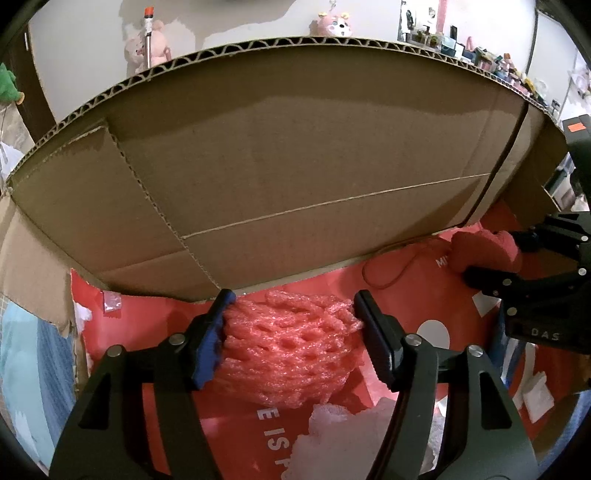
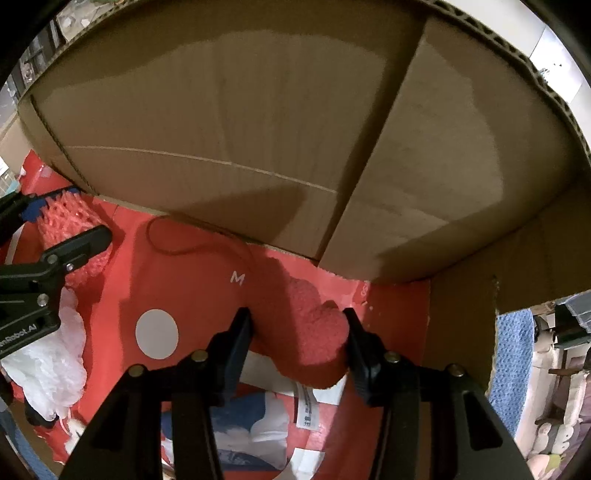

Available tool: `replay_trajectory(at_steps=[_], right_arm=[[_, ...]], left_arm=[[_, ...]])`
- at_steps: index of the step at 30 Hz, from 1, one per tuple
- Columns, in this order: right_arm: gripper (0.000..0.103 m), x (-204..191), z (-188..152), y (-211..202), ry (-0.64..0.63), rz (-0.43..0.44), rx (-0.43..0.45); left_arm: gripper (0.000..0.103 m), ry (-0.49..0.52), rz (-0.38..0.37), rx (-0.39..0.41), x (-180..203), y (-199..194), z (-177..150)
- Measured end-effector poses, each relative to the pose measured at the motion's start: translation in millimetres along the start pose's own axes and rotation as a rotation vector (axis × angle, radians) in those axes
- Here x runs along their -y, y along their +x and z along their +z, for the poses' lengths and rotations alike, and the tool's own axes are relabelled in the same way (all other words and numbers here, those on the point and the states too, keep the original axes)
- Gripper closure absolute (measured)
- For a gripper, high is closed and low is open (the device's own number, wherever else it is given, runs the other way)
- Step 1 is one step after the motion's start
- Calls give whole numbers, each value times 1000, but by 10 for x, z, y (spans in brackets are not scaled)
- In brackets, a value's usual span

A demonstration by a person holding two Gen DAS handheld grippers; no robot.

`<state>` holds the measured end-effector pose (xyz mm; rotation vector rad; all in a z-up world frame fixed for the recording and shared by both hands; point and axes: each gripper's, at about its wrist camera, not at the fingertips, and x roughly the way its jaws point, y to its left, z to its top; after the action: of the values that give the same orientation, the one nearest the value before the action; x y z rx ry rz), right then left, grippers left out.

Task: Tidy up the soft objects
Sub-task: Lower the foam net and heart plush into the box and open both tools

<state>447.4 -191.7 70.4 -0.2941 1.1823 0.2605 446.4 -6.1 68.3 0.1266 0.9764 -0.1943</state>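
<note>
A pink foam net (image 1: 291,347) lies on a red printed bag (image 1: 402,291) that lines the floor of a cardboard box (image 1: 295,166). My left gripper (image 1: 291,299) points down into the box, both pads against the sides of the net. To the right, my right gripper (image 1: 493,254) is shut on a red fuzzy soft item (image 1: 480,247). In the right wrist view that item (image 2: 314,332) sits between the gripper's (image 2: 295,314) fingers with a white label hanging below. The left gripper (image 2: 85,214) and the pink net (image 2: 62,218) show at the left edge.
The box's tall back wall (image 2: 221,129) stands close in front of both grippers. White foam nets (image 1: 332,424) (image 2: 55,362) lie on the bag near the left gripper. A blue cloth (image 2: 513,350) lies outside the box at right. Plush toys (image 1: 332,26) stand beyond the box.
</note>
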Motion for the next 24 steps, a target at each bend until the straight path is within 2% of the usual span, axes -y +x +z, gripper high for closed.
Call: replay_trajectory(at_steps=[7,12,15,21,24], right_arm=[[49,-103,21,141,-10,-14,-10],[47,-112,19,173,-11,-13,-12],[44,-111,8,208,-15,-9,-15],[41,-161,8,211,-28,-17,-15],[40,-164,-7,222,-28,-17,-15]], left_arm=[[37,-5,-3,12,-10,-12,-16],[33,-20,-6,20,-88,-41,-42],[27,-25,-5,26,-97,-52,-40],[25,-35,-18,30,-114,-65,-19],[20,-51,-23,39,-142,-98,-10]])
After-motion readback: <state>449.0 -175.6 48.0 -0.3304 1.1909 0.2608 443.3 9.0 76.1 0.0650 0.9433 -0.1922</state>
